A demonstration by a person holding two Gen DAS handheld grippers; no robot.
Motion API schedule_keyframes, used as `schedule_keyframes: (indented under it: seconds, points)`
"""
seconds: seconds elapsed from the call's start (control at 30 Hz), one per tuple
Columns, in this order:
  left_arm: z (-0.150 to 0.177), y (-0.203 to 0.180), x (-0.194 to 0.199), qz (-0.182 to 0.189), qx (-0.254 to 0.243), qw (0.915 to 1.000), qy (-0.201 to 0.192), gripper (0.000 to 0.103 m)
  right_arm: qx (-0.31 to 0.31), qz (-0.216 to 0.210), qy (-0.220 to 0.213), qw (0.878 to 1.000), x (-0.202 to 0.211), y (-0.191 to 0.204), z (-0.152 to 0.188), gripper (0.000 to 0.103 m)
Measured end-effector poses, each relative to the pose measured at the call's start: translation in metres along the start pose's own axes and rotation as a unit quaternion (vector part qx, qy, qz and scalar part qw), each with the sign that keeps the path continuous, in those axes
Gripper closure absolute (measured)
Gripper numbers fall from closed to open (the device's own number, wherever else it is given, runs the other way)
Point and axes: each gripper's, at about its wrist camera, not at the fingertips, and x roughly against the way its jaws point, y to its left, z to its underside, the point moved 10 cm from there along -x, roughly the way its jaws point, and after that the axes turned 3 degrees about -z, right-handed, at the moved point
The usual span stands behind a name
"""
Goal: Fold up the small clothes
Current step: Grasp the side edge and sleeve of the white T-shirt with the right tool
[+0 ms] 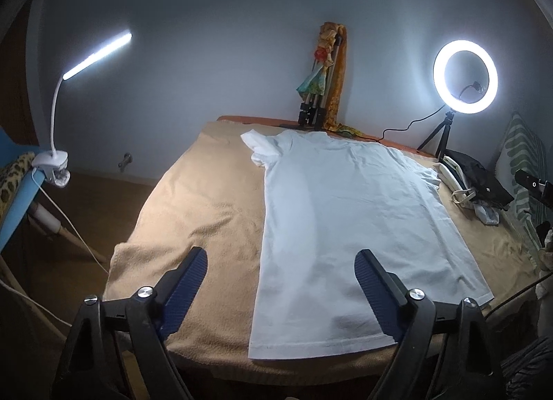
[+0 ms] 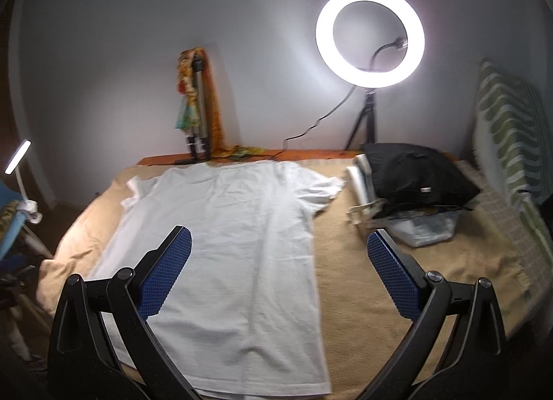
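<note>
The left hand-held gripper [image 1: 280, 263] is angled downward, its two blue-padded fingers [image 1: 185, 291] spread wide with nothing gripped between them. The right hand-held gripper [image 2: 278, 244] is likewise tilted down, its blue pads [image 2: 394, 273] held well apart and empty. No hand or sleeve is seen in either view.

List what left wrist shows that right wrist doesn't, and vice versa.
Left wrist only: the left gripper, open and empty over the shirt's lower left edge; the full hem corner; the clip lamp's clamp close up, on a blue ledge.

Right wrist only: the right gripper, open and empty, straddling the shirt's right edge; the striped cushion almost whole.

Both: the white t-shirt flat on the tan blanket, the ring light, the pile of black and white items, the draped tripod.
</note>
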Motion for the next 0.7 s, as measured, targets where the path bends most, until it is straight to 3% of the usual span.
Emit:
schedule_keyframes:
  seconds: [0.17, 0.3, 0.37, 0.6, 0.7]
  points:
    - [0.026, 0.020, -0.010, 0.008, 0.042, 0.9984, 0.036, 0.029, -0.013, -0.074, 0.035, 0.997, -0.027, 0.022, -0.011, 0.001]
    - [0.051, 0.029, -0.022, 0.011, 0.057, 0.9957, 0.072, 0.041, 0.004, -0.116, 0.062, 0.991, -0.052, 0.054, -0.022, 0.013]
    - [0.064, 0.032, -0.026, 0.013, 0.067, 0.9940, 0.086, 0.043, 0.008, -0.141, 0.074, 0.987, -0.063, 0.072, -0.029, 0.013]
    - [0.089, 0.034, -0.044, 0.021, 0.083, 0.9894, 0.118, 0.048, 0.031, -0.194, 0.105, 0.975, -0.098, 0.142, -0.054, 0.016]
    - [0.094, 0.029, -0.050, 0.034, 0.086, 0.9876, 0.127, 0.055, 0.042, -0.209, 0.120, 0.970, -0.118, 0.175, -0.060, 0.016]
